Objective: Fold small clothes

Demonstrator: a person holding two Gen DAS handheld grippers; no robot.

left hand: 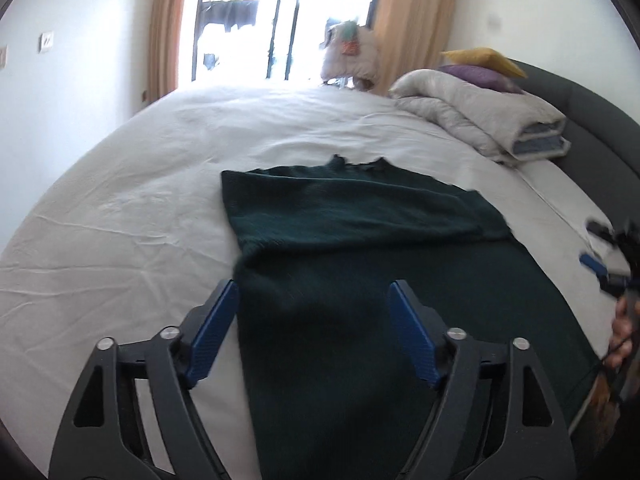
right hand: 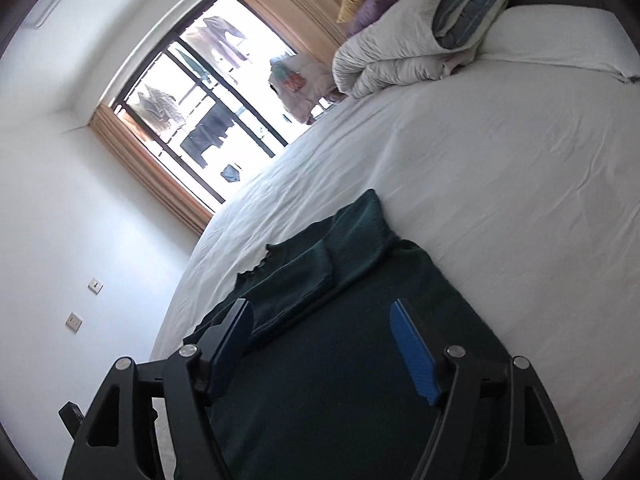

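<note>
A dark green knit garment [left hand: 352, 248] lies flat on the white bed sheet [left hand: 120, 208], its far part folded over into a band with a frilled neckline at the top. My left gripper [left hand: 314, 290] hangs open above the garment's near left edge, with nothing between its blue pads. The right wrist view, tilted, shows the same garment [right hand: 340, 340] with a folded sleeve across it. My right gripper [right hand: 324, 312] is open over the cloth and holds nothing. The right gripper [left hand: 600, 270] also shows at the right edge of the left wrist view, held by a hand [left hand: 622, 336].
A rolled grey duvet [left hand: 476, 116] with purple and yellow pillows [left hand: 484, 66] lies at the bed's head by a dark headboard [left hand: 592, 120]. A window [left hand: 280, 20] with beige curtains stands beyond the bed. The sheet [right hand: 500, 200] spreads wide around the garment.
</note>
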